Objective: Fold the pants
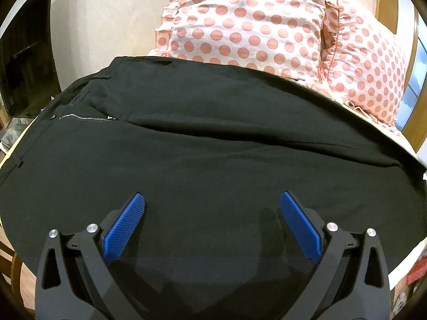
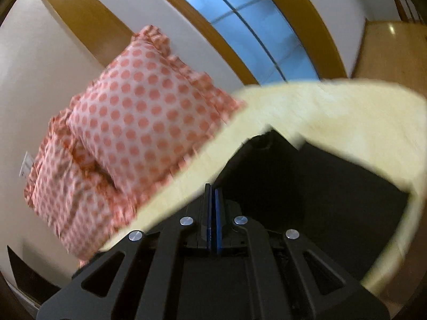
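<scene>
Pants point(image 1: 213, 146) spread flat across bed point(image 2: 333, 106), waist near left edge, pillows point(image 1: 253, 21) behind. Our left tool point(image 1: 212, 200) hovers over them, released. Our right tool point(image 2: 212, 189) clenched; whether on cloth, cannot tell. We judge fold underway; next, grip edge.

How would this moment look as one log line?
left gripper: jaws open over black pants | right gripper: jaws shut | pillows behind

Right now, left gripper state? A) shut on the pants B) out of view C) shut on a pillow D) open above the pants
D: the left gripper has its blue pads spread wide apart, with the black pants lying flat beneath and nothing between them.
</scene>
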`<state>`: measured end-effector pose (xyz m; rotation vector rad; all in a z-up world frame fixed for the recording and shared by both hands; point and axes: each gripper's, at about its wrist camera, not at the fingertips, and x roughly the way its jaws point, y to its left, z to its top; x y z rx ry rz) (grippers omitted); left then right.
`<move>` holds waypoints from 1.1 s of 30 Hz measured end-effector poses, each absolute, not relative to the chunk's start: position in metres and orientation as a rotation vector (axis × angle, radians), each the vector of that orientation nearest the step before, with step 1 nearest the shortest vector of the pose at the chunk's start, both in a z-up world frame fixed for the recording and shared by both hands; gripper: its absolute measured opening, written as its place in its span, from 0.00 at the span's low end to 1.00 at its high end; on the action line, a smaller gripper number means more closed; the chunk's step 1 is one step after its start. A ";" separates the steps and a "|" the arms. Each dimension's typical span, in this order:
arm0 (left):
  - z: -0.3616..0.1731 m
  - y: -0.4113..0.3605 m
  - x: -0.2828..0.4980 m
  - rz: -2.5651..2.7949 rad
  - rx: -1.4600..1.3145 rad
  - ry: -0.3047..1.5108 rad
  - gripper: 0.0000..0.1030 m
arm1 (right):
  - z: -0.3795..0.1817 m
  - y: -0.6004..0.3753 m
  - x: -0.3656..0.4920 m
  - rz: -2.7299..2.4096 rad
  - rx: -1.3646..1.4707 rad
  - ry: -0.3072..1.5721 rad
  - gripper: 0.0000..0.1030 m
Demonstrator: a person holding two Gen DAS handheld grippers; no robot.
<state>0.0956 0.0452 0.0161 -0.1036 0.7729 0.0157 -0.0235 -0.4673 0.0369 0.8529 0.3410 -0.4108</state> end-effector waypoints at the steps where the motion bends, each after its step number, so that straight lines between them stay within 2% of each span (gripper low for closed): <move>1: 0.016 0.045 0.095 0.016 -0.101 0.773 0.98 | 0.024 -0.465 -0.032 -0.417 0.887 0.370 0.02; 6: 0.023 0.045 0.096 0.019 -0.111 0.759 0.98 | 0.000 -0.472 -0.039 -0.370 1.000 0.416 0.03; 10: 0.031 0.049 0.089 -0.006 -0.150 0.712 0.98 | -0.003 -0.475 -0.038 -0.360 1.035 0.420 0.09; 12: 0.034 0.053 0.088 -0.020 -0.181 0.695 0.98 | -0.012 -0.480 -0.039 -0.354 1.095 0.424 0.17; 15: 0.037 0.061 0.092 -0.047 -0.252 0.704 0.98 | -0.013 -0.483 -0.042 -0.333 1.147 0.391 0.23; 17: 0.038 0.068 0.097 -0.067 -0.304 0.711 0.98 | -0.012 -0.483 -0.044 -0.308 1.188 0.355 0.35; 20: 0.042 0.077 0.102 -0.090 -0.380 0.701 0.98 | -0.006 -0.482 -0.038 -0.347 1.169 0.366 0.40; 24: 0.053 0.087 0.109 -0.067 -0.419 0.666 0.98 | 0.000 -0.474 -0.024 -0.465 1.047 0.430 0.37; 25: 0.056 0.087 0.111 -0.053 -0.403 0.665 0.98 | -0.002 -0.473 -0.022 -0.485 1.026 0.444 0.32; 26: 0.062 0.087 0.114 -0.033 -0.369 0.661 0.98 | -0.004 -0.475 -0.021 -0.485 1.030 0.440 0.20; 28: 0.071 0.086 0.119 -0.007 -0.304 0.658 0.98 | -0.013 -0.482 -0.029 -0.457 1.085 0.406 0.04; 33: 0.094 0.089 0.149 0.002 -0.209 0.660 0.98 | -0.011 -0.488 -0.059 -0.427 1.081 0.260 0.03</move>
